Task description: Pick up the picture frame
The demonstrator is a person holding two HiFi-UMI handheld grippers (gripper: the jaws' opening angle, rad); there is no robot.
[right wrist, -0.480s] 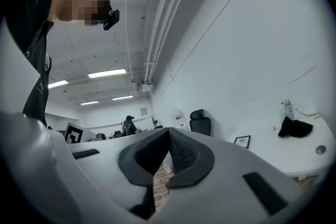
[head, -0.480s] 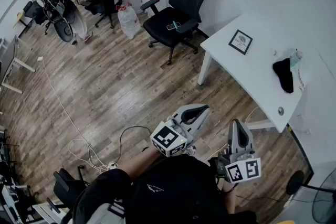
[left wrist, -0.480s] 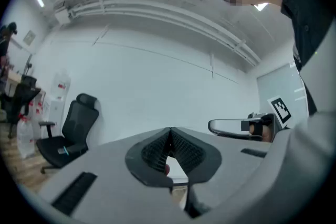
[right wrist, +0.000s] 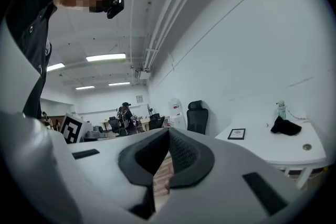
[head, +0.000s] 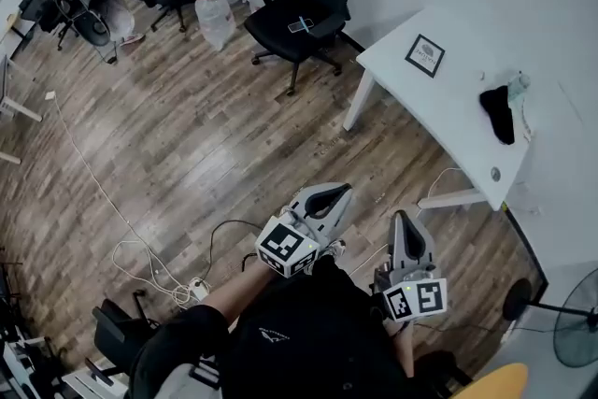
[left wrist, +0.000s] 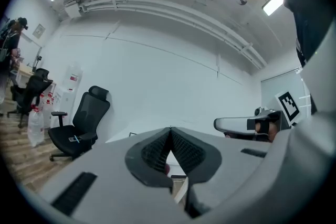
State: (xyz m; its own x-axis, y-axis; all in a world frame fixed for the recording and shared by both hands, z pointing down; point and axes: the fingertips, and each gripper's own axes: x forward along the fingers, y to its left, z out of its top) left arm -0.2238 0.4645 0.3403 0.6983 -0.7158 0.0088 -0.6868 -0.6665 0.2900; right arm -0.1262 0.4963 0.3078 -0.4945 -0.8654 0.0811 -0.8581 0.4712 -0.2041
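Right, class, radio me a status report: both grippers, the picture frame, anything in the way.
Left gripper shut, empty; right gripper shut, empty. Picture frame on white table, untouched, out ahead. Nothing blocking; black cloth lies apart from it.

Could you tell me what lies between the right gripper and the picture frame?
In the head view, just wood floor, then bare white tabletop before the picture frame.

open floor (head: pixel 234 126) reaches table (head: pixel 453 112)

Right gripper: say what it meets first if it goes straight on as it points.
Nothing close: the right gripper, jaws shut, points over floor, left of the table. Farther on, probably the chair by the wall; depth is unclear.
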